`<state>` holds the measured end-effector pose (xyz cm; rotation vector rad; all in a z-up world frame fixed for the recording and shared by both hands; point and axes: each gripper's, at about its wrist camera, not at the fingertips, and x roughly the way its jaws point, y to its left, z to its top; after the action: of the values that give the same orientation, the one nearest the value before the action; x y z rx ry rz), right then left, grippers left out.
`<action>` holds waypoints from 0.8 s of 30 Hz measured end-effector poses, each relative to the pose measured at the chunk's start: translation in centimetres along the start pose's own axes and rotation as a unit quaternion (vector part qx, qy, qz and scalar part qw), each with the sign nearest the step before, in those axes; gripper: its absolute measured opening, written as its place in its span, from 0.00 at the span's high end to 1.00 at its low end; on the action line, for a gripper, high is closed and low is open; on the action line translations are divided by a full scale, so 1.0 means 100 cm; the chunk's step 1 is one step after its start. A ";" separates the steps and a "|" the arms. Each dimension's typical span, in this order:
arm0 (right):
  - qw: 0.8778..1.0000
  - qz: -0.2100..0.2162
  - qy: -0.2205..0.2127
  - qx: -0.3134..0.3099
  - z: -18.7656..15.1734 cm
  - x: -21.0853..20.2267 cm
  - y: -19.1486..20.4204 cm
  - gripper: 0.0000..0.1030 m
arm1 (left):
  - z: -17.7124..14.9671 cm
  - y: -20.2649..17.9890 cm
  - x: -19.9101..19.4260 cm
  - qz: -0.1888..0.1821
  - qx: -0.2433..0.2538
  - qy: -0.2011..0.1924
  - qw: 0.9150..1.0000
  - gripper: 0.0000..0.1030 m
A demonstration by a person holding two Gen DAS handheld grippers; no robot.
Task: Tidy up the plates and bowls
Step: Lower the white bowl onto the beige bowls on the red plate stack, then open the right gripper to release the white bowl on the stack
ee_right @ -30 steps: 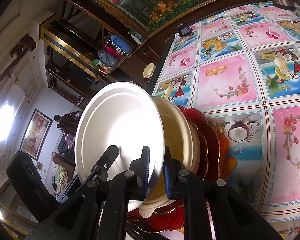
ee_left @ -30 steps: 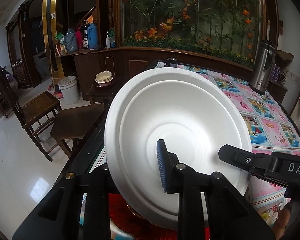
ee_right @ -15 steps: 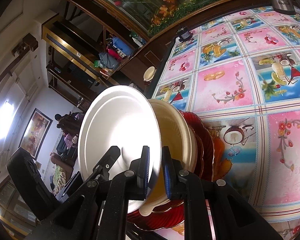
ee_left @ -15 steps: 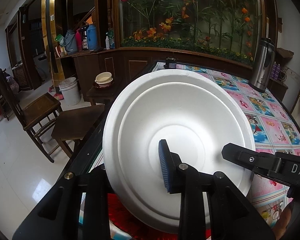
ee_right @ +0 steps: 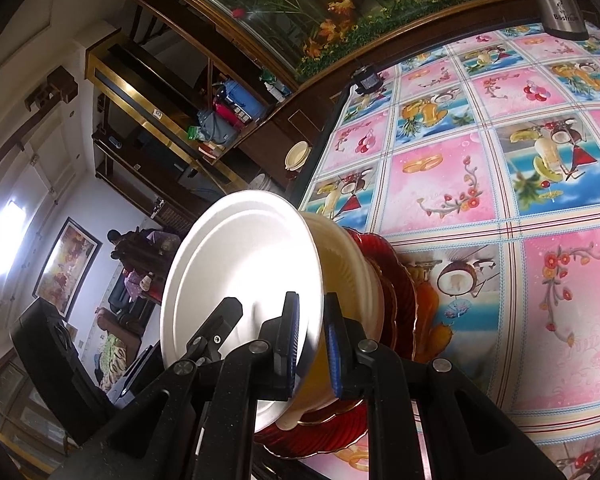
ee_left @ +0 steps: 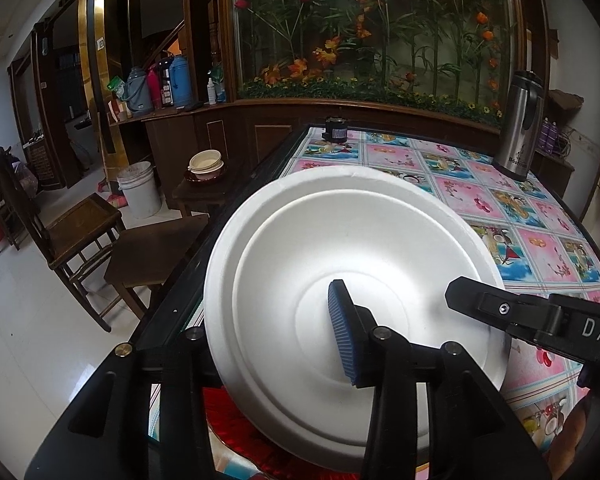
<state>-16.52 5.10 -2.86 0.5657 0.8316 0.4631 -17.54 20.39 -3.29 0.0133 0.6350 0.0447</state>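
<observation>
Black tool [ee_right: 310, 346], ribbed blue pads [ee_left: 339, 332], silver screws.

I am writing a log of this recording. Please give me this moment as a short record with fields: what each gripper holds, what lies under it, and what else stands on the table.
right gripper: shut on the rim of the white plate
left gripper: shut on the same white plate, one blue pad on its inner face
plate pose: tilted, lifted on its edge
under the plate: cream bowl on stacked red plates
surface: table with pink and blue fruit-print cloth
also on the table: steel thermos at the far edge
</observation>
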 end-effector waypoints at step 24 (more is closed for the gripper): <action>1.000 -0.010 -0.022 -0.005 0.004 -0.015 -0.002 0.81 | 0.007 -0.001 -0.014 0.021 0.003 -0.027 0.999 0.36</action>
<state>-17.06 3.93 -1.96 0.5555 0.7912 0.4345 -18.22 20.22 -1.89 0.0343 0.5815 0.0820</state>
